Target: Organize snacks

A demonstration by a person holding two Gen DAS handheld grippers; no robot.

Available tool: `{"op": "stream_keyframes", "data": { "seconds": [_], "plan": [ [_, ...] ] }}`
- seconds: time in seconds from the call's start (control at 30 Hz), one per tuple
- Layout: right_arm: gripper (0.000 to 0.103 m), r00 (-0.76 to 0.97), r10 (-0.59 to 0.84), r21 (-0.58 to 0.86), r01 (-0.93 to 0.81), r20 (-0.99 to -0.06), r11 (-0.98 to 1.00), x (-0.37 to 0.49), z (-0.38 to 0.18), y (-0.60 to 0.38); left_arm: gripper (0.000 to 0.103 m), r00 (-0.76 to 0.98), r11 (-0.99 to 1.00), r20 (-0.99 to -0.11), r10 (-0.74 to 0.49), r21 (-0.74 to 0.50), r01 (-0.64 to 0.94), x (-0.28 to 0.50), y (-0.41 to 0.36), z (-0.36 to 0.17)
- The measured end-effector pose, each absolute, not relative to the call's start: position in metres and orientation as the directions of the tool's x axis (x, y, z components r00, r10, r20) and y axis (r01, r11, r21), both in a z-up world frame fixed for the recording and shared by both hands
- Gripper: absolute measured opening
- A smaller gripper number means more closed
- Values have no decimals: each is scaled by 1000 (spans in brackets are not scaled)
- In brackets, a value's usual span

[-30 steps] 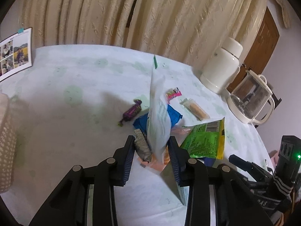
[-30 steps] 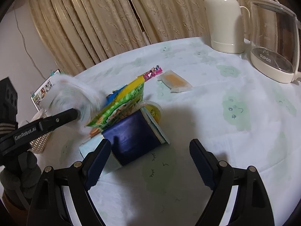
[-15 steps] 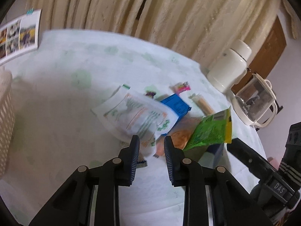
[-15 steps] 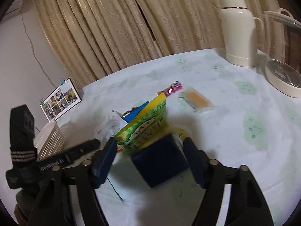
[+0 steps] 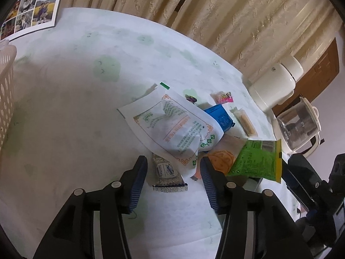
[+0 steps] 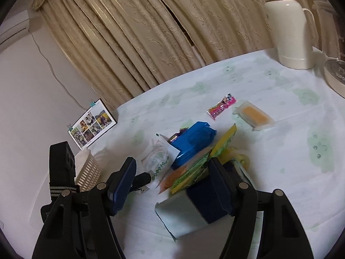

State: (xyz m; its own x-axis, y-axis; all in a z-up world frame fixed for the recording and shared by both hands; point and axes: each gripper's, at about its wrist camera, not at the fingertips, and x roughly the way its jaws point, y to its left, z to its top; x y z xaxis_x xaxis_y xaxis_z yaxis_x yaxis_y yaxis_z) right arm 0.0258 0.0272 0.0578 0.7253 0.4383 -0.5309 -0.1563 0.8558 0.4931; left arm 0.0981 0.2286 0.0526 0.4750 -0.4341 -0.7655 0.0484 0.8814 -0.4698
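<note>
Left gripper [image 5: 173, 180]: open and empty, low over the tabletop [image 5: 64, 116], at the near edge of the snack pile.
White pouch [image 5: 172, 125]: flat on the pile, just beyond the left gripper's tips, free of both fingers; its print is too small to read.
Grey bar [image 5: 167, 176]: between the left gripper's fingers on the cloth, touching neither; wrapper reads "DELIMAS", partly legible.
Right gripper [image 6: 174, 183]: open, holding nothing, to the right of the pile; its right finger [image 6: 220, 187] is in front of the navy box [image 6: 200, 207], contact unclear.
Green packet [image 5: 257, 159]: tilted, leaning on the navy box; barcode visible, text unreadable.
Blue pack [image 5: 220, 117]: beyond the white pouch, partly under it.
Pink sweet [image 6: 222, 106]: far side, apart from the pile.
Orange wafer [image 6: 254, 114]: right of the pink sweet.
Basket [image 5: 5, 95]: far left, well apart from the snacks.
Kettle [image 5: 298, 124]: far right; lettering not legible.
</note>
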Motion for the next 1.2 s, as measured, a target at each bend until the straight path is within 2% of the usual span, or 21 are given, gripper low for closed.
{"op": "stream_keyframes", "data": {
  "seconds": [0.13,0.17,0.2,0.27,0.4,0.6,0.77,1.03,1.1,1.2],
  "plan": [
    [68,729,377,438,-118,-572,891,34,53,34,57,475,871,-759,-446,-490,36,101,230,50],
    [64,724,364,431,-102,-586,896,37,50,34,57,476,870,-758,-447,-492,34,102,230,50],
    [52,720,348,421,-85,-601,903,40,47,34,57,477,871,-758,-445,-491,33,102,229,50],
    [39,711,324,397,-68,-624,915,45,42,32,57,478,872,-759,-443,-489,32,104,229,49],
    [26,710,311,378,-68,-632,923,47,38,31,59,479,869,-756,-446,-494,29,109,229,49],
    [19,728,320,393,-76,-606,916,43,39,26,59,480,868,-757,-443,-497,16,116,229,48],
    [18,741,325,424,-60,-587,904,41,40,17,60,482,863,-758,-439,-505,-8,126,229,47],
    [19,733,335,446,-48,-593,894,42,37,14,74,471,852,-756,-454,-524,-20,143,218,47],
    [21,732,334,447,-45,-594,893,41,36,13,81,469,848,-755,-458,-530,-25,146,217,47],
    [22,728,335,458,-33,-598,888,40,35,11,81,461,839,-756,-465,-543,-44,153,213,48]
  ]
}}
